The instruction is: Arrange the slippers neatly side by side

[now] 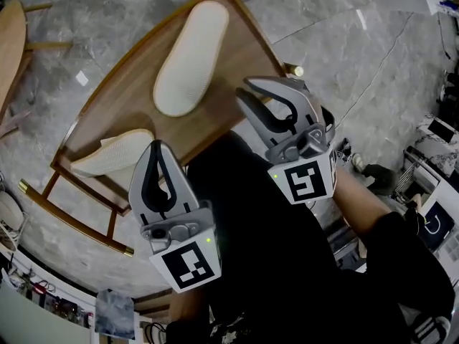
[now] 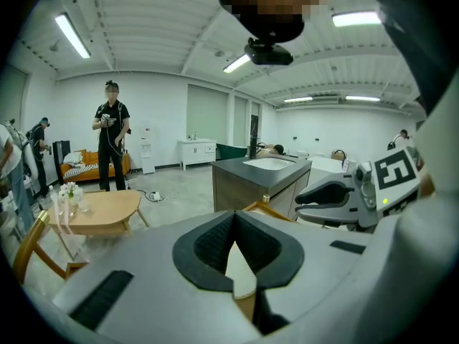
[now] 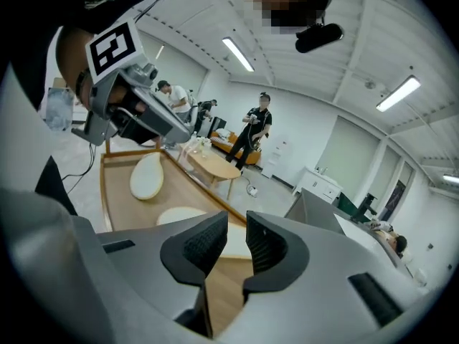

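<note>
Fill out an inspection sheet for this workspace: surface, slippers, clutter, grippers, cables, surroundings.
Surface: wooden table with a raised rim, standing on a grey marble floor.
Job's things: two white slippers. The far slipper and the near slipper lie apart at different angles, not side by side.
Clutter: nothing seen on the table.
Grippers: left gripper shut and empty, by the near slipper's end. Right gripper open and empty, over the table's edge. Neither touches a slipper.
Cables: a cable with a power strip lies on the floor, away from the table.
Surroundings: low wooden side table, a standing person, a dark counter.
</note>
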The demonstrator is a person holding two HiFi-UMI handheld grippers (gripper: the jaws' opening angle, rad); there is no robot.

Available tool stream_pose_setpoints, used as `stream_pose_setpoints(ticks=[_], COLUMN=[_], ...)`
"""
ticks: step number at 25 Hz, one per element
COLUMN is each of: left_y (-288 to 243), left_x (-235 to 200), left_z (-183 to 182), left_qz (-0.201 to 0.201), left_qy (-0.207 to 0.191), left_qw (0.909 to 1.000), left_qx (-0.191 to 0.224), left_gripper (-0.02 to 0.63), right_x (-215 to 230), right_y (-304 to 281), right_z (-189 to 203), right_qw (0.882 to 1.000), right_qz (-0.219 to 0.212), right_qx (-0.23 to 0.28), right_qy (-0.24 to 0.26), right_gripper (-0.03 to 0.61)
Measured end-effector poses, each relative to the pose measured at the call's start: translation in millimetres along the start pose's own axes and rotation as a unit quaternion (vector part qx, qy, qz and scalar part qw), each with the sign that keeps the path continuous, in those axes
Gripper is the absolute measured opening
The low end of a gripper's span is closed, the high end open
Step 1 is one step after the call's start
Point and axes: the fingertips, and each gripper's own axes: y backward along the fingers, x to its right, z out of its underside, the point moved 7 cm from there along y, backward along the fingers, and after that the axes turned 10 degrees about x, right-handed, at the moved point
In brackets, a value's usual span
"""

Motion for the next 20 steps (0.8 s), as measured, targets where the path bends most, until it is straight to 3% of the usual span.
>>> stream_pose_setpoints(ticks=[6,11,20], left_y=[-0.9,-2.2,-5.7], left_x=[-3.6,-7.2,0.0], left_z=[11.6,20.2,28.5], left_qz=[0.004,-0.002,0.004], left_qy=[0.000,0.004,0.024], left_qw=[0.9997,0.9996,0.9992], left_qx=[-0.022,-0.029,-0.032], left_gripper=[0.002,0.002,0.002], right_x=[-12.0,-21.3,-33.0], right_y=[-18.2,-32.8,-49.9], right_z=[30.1,49.9,82.9], right_qw=[0.989,0.976,0.941], right_qz=[-0.058,-0.116,-0.181], right_qx=[-0.033,-0.047,-0.068], right_qy=[0.129,0.177,0.279], right_gripper=[0.055,0.089,0.097])
